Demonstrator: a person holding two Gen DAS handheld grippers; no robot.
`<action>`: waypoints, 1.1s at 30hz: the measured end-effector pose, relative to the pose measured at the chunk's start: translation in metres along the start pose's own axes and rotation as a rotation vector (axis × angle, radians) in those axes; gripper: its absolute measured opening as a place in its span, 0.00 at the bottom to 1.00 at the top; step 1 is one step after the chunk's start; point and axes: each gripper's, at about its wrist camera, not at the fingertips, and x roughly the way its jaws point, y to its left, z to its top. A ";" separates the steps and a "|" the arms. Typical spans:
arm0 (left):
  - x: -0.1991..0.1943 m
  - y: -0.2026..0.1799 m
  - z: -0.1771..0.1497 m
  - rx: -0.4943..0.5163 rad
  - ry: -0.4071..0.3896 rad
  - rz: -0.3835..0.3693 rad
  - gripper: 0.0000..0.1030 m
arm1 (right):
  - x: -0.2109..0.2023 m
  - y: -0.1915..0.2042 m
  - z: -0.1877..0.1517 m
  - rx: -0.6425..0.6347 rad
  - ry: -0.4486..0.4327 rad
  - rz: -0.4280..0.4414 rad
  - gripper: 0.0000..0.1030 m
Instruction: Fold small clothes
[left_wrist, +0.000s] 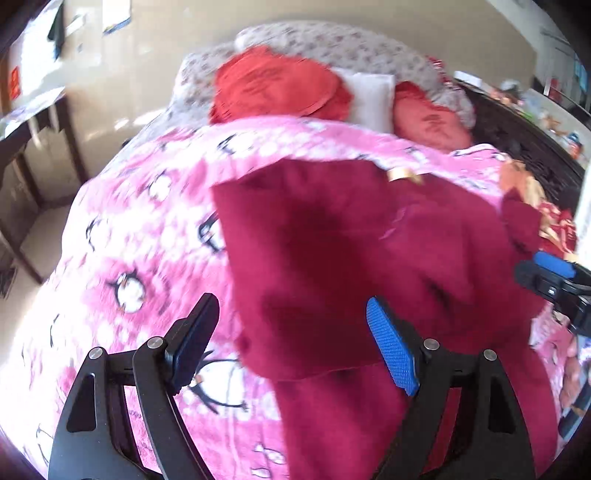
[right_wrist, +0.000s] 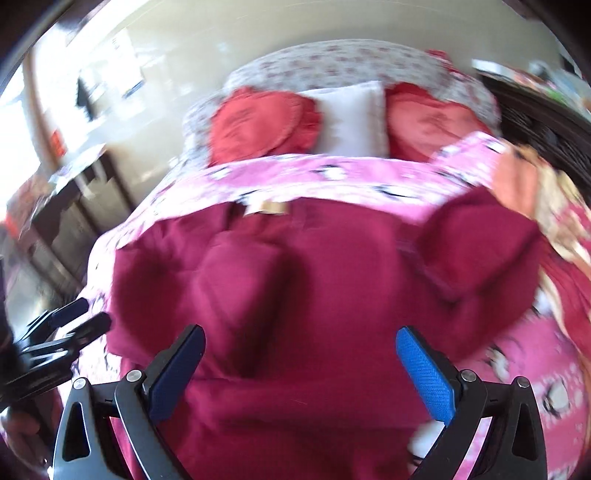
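Observation:
A dark red fleece garment (left_wrist: 351, 258) lies spread on a pink penguin-print blanket (left_wrist: 147, 229), with a tan label (left_wrist: 402, 173) at its far edge. Its left side is folded over the middle. In the right wrist view the garment (right_wrist: 332, 295) fills the centre, with a sleeve (right_wrist: 476, 247) lying at the right. My left gripper (left_wrist: 291, 332) is open and empty above the garment's near left edge. My right gripper (right_wrist: 299, 354) is open and empty above the garment's near part. The right gripper also shows in the left wrist view (left_wrist: 550, 273), and the left gripper in the right wrist view (right_wrist: 81, 317).
Two red cushions (left_wrist: 273, 88) and a white pillow (left_wrist: 369, 99) lie at the bed's far end against a floral bedspread (left_wrist: 332, 40). A dark wooden headboard (left_wrist: 517, 136) runs along the right. A dark desk (left_wrist: 33, 147) stands at the left. Patterned cloth (right_wrist: 546, 192) lies at the right.

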 end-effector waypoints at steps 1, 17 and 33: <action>0.007 0.005 -0.003 -0.018 0.019 0.019 0.80 | 0.007 0.016 0.002 -0.045 -0.003 0.011 1.00; 0.019 0.004 -0.002 -0.074 -0.002 0.027 0.80 | 0.032 -0.022 0.019 -0.027 -0.030 -0.085 0.16; 0.033 -0.016 0.009 -0.002 0.018 0.079 0.80 | -0.031 -0.071 -0.001 0.156 -0.122 -0.106 0.66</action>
